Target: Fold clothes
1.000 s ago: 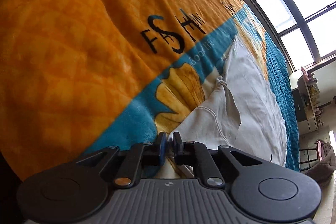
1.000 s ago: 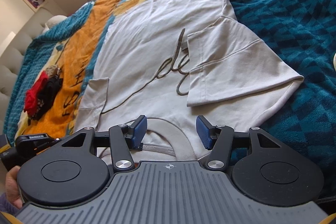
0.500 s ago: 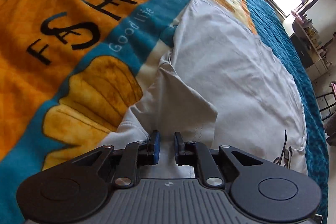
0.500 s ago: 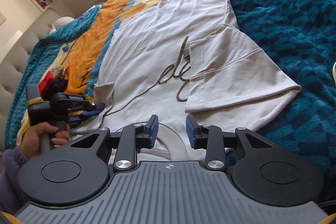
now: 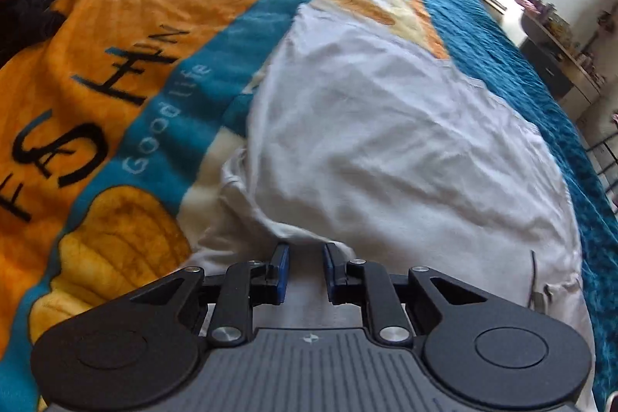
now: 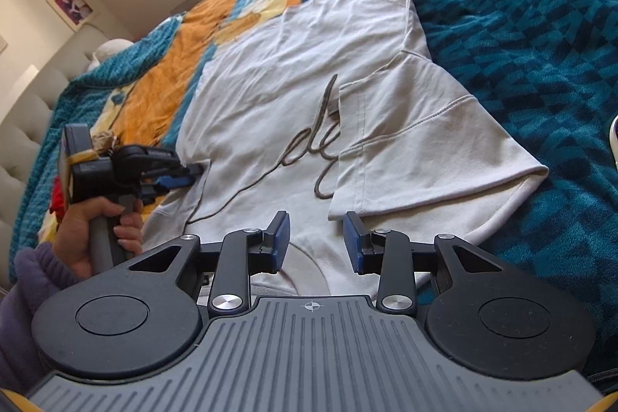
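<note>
White T-shirt (image 6: 270, 95) spread on blanket (image 6: 521, 26), right sleeve folded in, left gripper (image 5: 305, 271) jaws opening over left sleeve, nothing pinched, right gripper (image 6: 314, 244) part-open above collar, empty.

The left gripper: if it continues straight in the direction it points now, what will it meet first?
Most likely the white T-shirt: the left gripper, jaws opening with nothing pinched, points down at the sleeve fabric on the blanket. Depth is unclear.
</note>
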A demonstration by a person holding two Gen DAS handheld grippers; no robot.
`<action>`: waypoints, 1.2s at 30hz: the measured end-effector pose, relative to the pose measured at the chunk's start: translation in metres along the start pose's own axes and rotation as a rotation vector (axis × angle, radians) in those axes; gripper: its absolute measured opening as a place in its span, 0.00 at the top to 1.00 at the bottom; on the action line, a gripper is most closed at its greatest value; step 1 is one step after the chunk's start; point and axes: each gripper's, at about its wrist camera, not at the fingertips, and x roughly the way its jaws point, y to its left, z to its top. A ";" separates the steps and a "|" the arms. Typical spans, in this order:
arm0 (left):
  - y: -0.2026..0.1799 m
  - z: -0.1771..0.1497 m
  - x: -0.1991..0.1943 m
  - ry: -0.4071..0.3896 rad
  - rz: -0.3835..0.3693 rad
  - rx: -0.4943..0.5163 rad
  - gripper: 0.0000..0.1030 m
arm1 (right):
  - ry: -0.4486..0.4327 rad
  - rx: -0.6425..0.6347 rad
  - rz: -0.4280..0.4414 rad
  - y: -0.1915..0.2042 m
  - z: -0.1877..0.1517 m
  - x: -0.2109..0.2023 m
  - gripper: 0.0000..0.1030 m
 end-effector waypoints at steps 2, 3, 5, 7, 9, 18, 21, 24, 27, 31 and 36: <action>-0.017 -0.007 -0.020 0.025 -0.039 0.049 0.72 | 0.000 0.001 -0.005 -0.002 -0.001 0.000 0.61; -0.024 -0.013 -0.030 0.038 -0.028 0.078 0.68 | 0.000 0.002 -0.008 -0.003 -0.001 0.000 0.61; -0.029 -0.028 -0.051 0.065 -0.001 0.116 0.64 | -0.008 0.018 -0.006 -0.006 0.001 0.001 0.61; -0.023 -0.044 -0.068 0.111 -0.020 0.104 0.64 | -0.012 0.004 -0.012 -0.004 0.002 0.002 0.62; -0.017 -0.058 -0.080 0.158 -0.046 0.091 0.64 | -0.014 -0.022 -0.015 0.000 0.002 0.002 0.62; -0.025 -0.101 -0.108 0.187 -0.036 0.149 0.64 | 0.052 -0.060 -0.087 -0.003 -0.005 0.010 0.65; -0.036 -0.094 -0.129 0.131 -0.095 0.155 0.61 | -0.094 -0.008 -0.086 -0.016 0.006 -0.028 0.65; -0.048 -0.088 -0.136 0.035 -0.048 0.165 0.56 | -0.295 -0.007 -0.214 -0.031 0.026 -0.066 0.51; -0.057 -0.088 -0.128 -0.029 0.024 0.166 0.57 | -0.394 -0.031 -0.389 -0.060 0.047 -0.079 0.46; -0.055 -0.094 -0.115 0.017 -0.019 0.127 0.56 | -0.400 0.035 -0.569 -0.110 0.057 -0.072 0.44; -0.057 -0.093 -0.113 -0.005 0.001 0.114 0.56 | -0.393 0.060 -0.739 -0.143 0.059 -0.056 0.40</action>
